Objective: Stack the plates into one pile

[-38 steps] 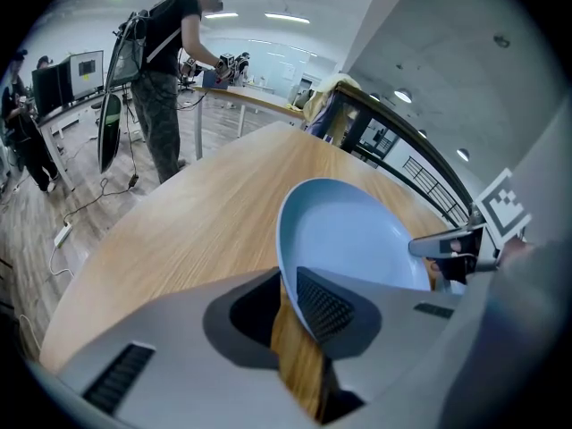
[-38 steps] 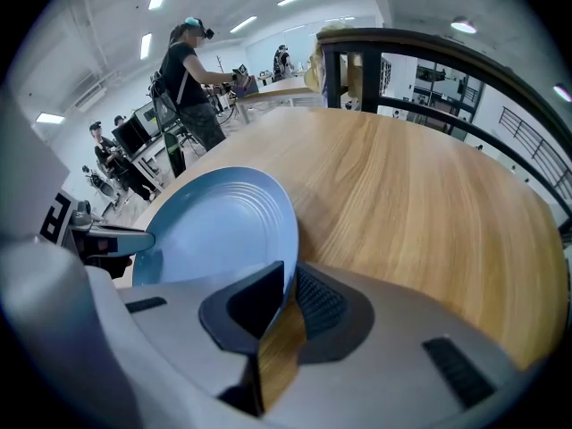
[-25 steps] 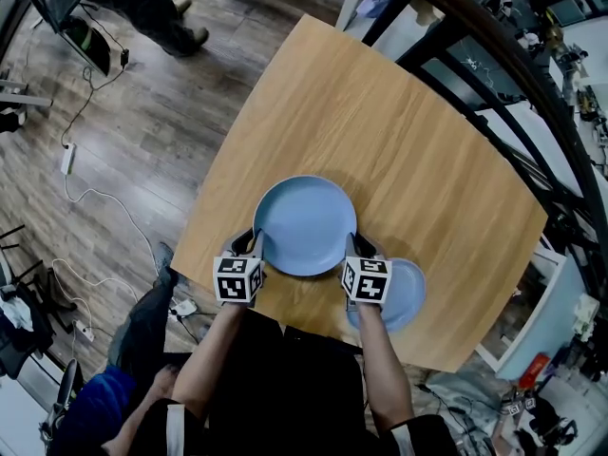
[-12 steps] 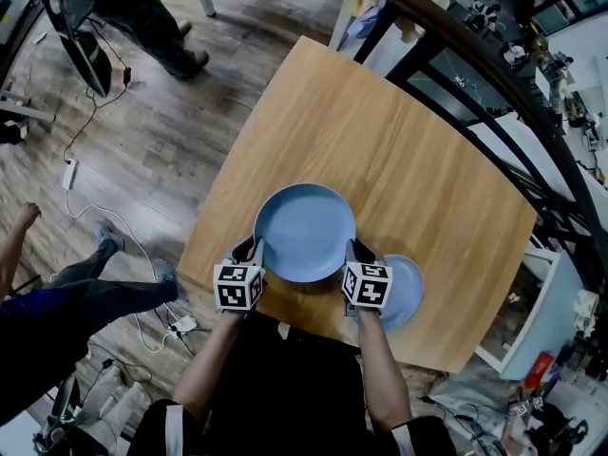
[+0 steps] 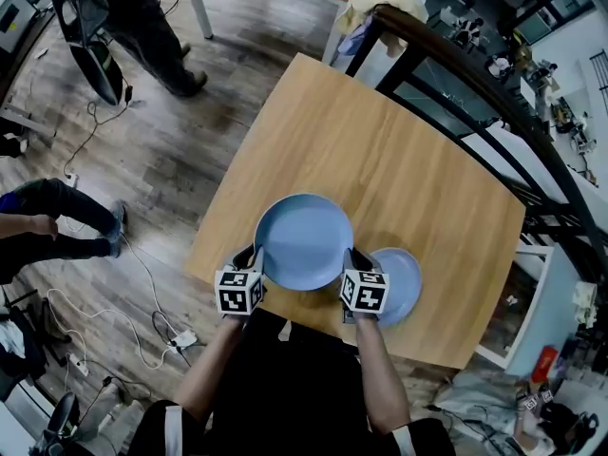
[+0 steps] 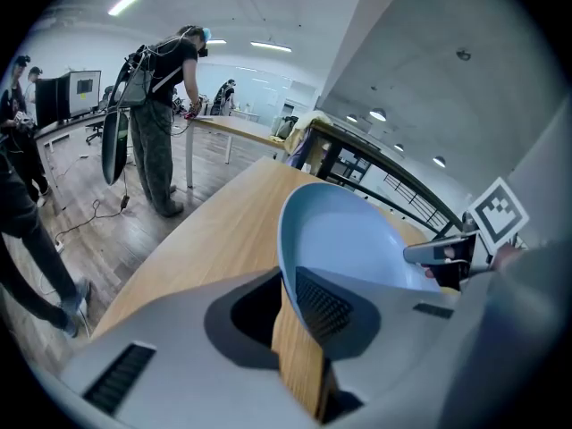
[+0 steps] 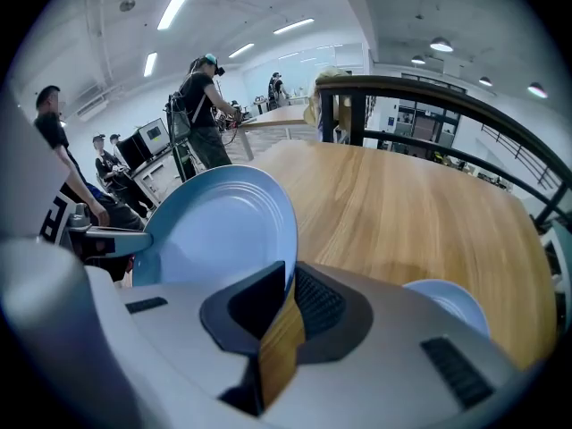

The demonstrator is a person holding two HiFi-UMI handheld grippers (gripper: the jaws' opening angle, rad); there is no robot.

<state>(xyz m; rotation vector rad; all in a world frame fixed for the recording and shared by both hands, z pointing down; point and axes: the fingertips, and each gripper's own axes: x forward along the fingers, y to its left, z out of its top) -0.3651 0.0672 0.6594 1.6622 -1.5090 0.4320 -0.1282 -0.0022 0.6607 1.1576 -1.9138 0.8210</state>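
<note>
Left gripper and right gripper, in the head view, hold the large round pale-blue plate by opposite rims above the wooden table. Keeping both level and moving them together should steady it toward the smaller blue plate just beside. Left gripper view: jaws narrowly apart, pinching the rim. Right gripper view: likewise.

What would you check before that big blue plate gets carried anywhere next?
1. Grip of left tongs on the large plate rim: ok, clamped.
2. Grip of right tongs on the opposite rim: ok, clamped.
3. The small plate lies flat on the table, nothing showing on it: ok.
4. Tabletop between the two plates free of clutter: ok.
5. The large plate held level: cannot tell.
</note>
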